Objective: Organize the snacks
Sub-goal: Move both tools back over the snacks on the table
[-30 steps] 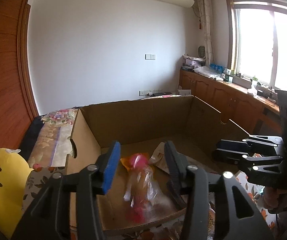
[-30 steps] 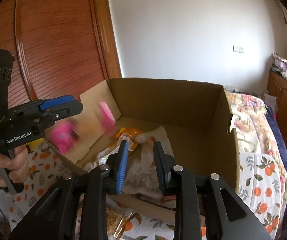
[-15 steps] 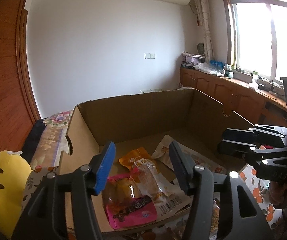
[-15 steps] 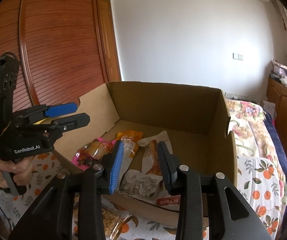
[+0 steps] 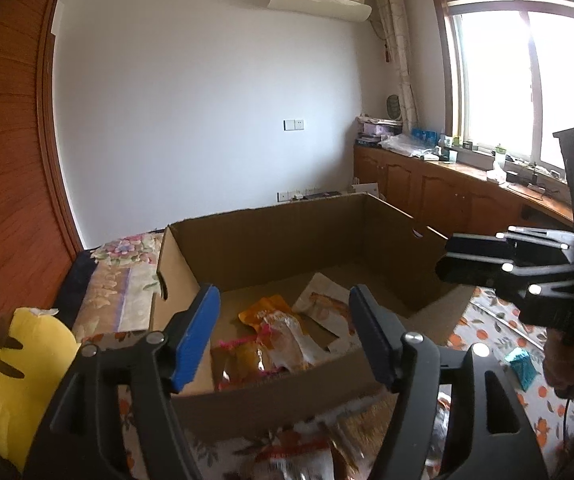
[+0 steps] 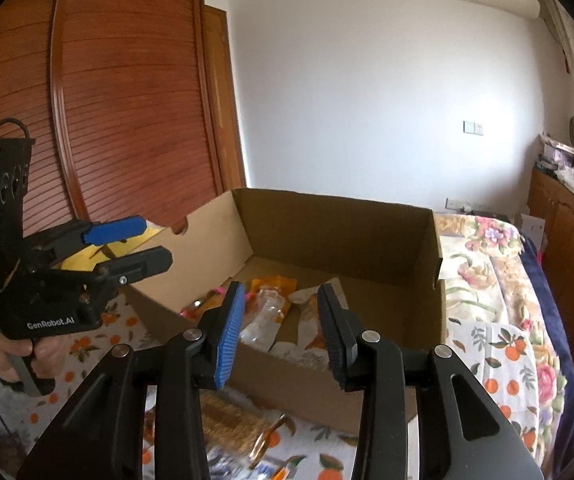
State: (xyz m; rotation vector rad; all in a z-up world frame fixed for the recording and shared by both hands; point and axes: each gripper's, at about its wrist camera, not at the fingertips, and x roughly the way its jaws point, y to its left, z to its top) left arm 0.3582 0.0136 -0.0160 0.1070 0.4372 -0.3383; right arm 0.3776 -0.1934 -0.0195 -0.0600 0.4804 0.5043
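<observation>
An open cardboard box [image 5: 271,240] [image 6: 339,224] stands on a bed with an orange-print sheet. Inside lie several snack packets: an orange one [image 5: 265,312] [image 6: 273,282], a clear one [image 5: 291,340] [image 6: 265,316] and a pink one [image 5: 243,360]. My left gripper [image 5: 283,332] is open and empty, above the box's near edge; it also shows in the right wrist view [image 6: 135,246]. My right gripper [image 6: 283,328] is open and empty, in front of the box; it shows at the right of the left wrist view [image 5: 447,258].
More snack packets lie on the sheet in front of the box [image 5: 307,452] [image 6: 227,416]. A teal packet [image 5: 521,366] lies at the right. A yellow plush [image 5: 11,376] sits left of the box. Wooden cabinets [image 5: 439,192] and a wooden wardrobe [image 6: 119,104] line the walls.
The pink snack packet dropped from my open left gripper into the box and now lies there. Both grippers have pulled back and risen; the right one opened wider.
</observation>
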